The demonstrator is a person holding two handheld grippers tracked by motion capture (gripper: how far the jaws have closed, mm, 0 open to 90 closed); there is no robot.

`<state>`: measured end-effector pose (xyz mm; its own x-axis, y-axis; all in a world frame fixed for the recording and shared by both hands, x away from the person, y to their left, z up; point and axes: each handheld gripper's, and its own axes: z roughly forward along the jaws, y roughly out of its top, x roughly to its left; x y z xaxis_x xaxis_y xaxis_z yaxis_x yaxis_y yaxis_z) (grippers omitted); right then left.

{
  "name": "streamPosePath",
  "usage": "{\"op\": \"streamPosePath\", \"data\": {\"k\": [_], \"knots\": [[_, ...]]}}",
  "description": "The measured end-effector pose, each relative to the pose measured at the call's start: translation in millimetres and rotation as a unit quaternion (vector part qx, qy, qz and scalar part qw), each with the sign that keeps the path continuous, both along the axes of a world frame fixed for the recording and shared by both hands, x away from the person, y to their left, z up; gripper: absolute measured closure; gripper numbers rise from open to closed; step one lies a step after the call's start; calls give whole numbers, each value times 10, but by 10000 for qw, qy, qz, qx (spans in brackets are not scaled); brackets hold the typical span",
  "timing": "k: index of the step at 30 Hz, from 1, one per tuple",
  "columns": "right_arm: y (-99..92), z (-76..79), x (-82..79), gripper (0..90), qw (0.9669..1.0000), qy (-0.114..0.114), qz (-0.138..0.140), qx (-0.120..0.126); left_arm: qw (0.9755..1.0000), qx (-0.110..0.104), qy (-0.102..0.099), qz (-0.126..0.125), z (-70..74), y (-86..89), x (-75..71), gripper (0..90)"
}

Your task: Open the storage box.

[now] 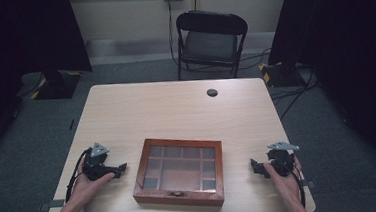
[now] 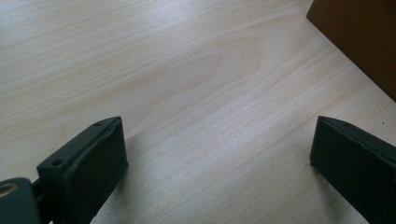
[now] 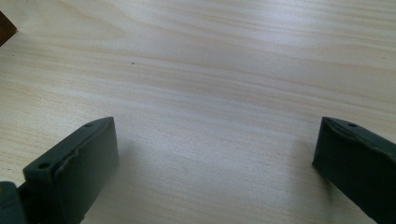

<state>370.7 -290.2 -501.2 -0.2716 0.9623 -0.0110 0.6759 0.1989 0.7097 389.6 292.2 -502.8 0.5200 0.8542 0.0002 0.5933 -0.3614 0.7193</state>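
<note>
Fingers (image 2: 84, 168) spread, box (image 1: 179, 170) between grippers

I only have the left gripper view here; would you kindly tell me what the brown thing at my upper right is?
Observer: It is a closed wooden box with a glass lid over compartments.
Operator: Thanks. Where does it sit?
Observer: Near the table's front edge, between the left gripper and the right gripper.
Operator: Is the right gripper open too?
Observer: Yes, its jaws stand wide apart over bare tabletop, holding nothing.
</note>
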Motion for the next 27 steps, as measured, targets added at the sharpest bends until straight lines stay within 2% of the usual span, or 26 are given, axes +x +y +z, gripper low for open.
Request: {"op": "streamPosePath", "data": {"k": [4,7,8,9,12,14,15,17,21,25,27], "knots": [[0,1,1,0,10000,3,2,-2,10000,12,-6,-4,1,1,1,29],[5,23,4,41,10000,55,23,-6,10000,10,-6,-5,1,1,1,29],[11,38,3,90,10000,74,54,7,10000,12,-5,-6,1,2,2,29],[17,50,0,174,10000,23,58,21,10000,11,-5,-6,1,1,1,29],[32,93,-9,171,9997,79,177,168,10000,12,-5,-6,1,2,1,30],[71,149,-26,232,9991,132,356,177,10000,12,-6,-6,1,2,2,30],[71,149,-26,232,9991,132,356,177,10000,12,-6,-6,1,2,2,29],[96,186,-24,226,9975,207,492,452,10000,10,-6,-5,1,1,2,29],[171,310,-58,295,9950,112,760,636,10000,12,-6,-5,1,1,2,29],[267,413,-97,368,9903,-25,1080,876,10000,14,-7,-6,1,2,1,29],[329,453,-115,374,9875,-40,1233,977,10000,10,-5,-5,1,1,1,30]]}}
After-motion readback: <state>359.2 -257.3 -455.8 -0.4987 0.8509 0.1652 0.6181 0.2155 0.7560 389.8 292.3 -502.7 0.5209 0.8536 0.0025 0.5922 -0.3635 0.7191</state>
